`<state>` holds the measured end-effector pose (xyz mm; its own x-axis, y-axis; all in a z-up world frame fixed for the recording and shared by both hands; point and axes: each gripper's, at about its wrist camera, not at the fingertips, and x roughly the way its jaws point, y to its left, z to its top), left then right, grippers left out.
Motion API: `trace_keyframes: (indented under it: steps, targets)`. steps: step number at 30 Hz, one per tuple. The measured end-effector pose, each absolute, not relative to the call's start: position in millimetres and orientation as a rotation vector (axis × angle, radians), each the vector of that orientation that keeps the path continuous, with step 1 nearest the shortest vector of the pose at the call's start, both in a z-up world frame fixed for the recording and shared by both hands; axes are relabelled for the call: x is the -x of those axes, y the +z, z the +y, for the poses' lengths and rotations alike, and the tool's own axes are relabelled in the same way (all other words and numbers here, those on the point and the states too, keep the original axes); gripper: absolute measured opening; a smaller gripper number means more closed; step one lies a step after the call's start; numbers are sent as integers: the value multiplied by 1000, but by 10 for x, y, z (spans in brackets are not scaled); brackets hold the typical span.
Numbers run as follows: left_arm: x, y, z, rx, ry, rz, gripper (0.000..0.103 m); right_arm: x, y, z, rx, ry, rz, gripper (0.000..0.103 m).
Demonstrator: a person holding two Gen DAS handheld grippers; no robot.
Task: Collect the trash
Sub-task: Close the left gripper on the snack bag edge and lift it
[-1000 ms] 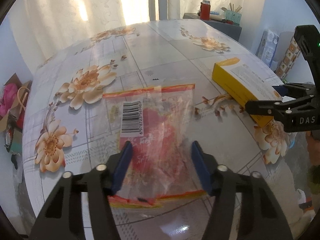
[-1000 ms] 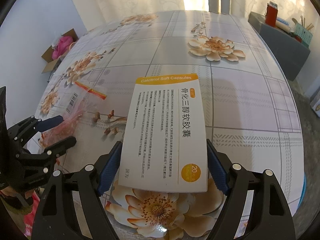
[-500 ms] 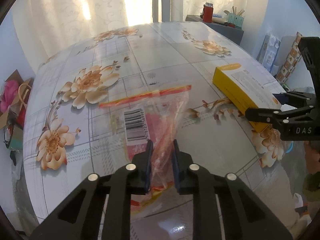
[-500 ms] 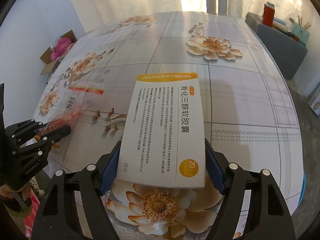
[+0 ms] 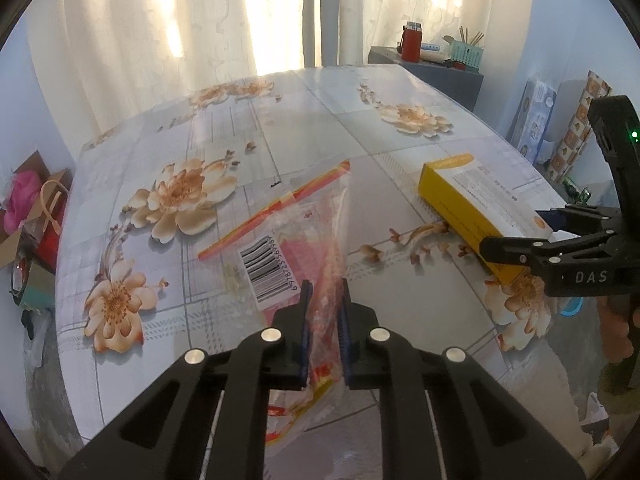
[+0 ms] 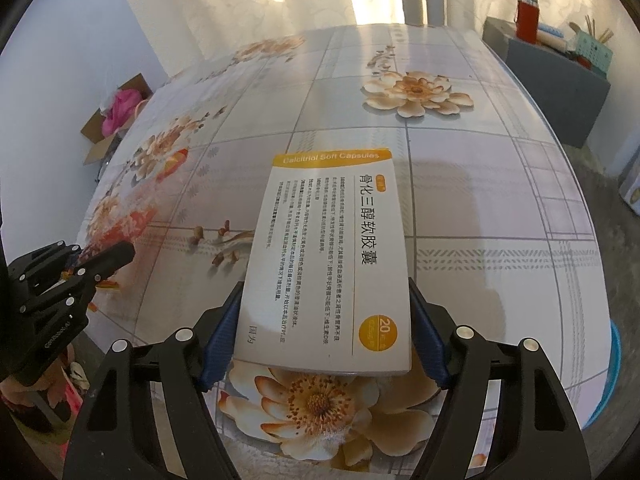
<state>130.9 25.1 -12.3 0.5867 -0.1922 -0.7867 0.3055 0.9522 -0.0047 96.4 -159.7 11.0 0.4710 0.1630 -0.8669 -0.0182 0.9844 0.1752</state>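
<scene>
A clear plastic bag (image 5: 296, 240) with a barcode label and red-orange strips hangs pinched in my left gripper (image 5: 323, 300), lifted off the floral table (image 5: 304, 136). The left gripper also shows at the left of the right wrist view (image 6: 108, 256), with the bag (image 6: 128, 224) beyond it. A white and yellow medicine box (image 6: 332, 256) sits between the fingers of my right gripper (image 6: 326, 332), which is shut on its near end. In the left wrist view the box (image 5: 476, 200) is at the right, held by the right gripper (image 5: 520, 236).
A dark cabinet (image 6: 560, 80) with a red flask (image 6: 526, 20) stands behind the table at the right. A cardboard box with pink cloth (image 6: 116, 108) lies on the floor to the left. Curtains hang behind the table.
My left gripper closed on the plastic bag and raised it, so the bag now hangs crumpled and tilted. My right gripper keeps its hold on the medicine box, lifted slightly.
</scene>
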Motion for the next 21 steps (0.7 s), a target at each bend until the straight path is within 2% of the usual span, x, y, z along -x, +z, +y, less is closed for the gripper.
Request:
trace_keyframes:
  steps: [21]
  targets:
    - [-1195, 80, 190, -169, -280, 829, 9, -868, 234, -1632, -173, 112, 1043, 70]
